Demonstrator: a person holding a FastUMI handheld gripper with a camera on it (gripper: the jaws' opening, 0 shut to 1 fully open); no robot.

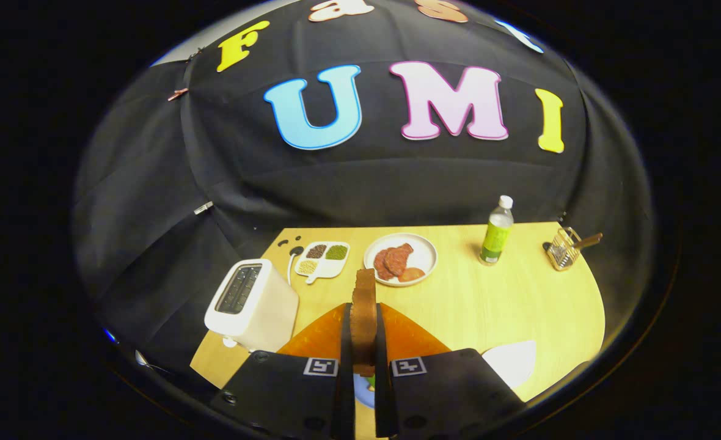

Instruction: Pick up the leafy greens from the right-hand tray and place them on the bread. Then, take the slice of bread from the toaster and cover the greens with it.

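A: Why is the slice of bread (364, 318) standing on edge above the table (495, 299)?

B: The gripper (364, 342) has both fingers clamped on its flat faces, lifted clear to the right of the toaster (252, 304), likely so it can be carried over the greens.

A: How does it look?

B: Brown, toasted, thin and upright. Below it, between the fingers, a green scrap peeks out. The meat plate (424, 244) sits beyond the toaster.
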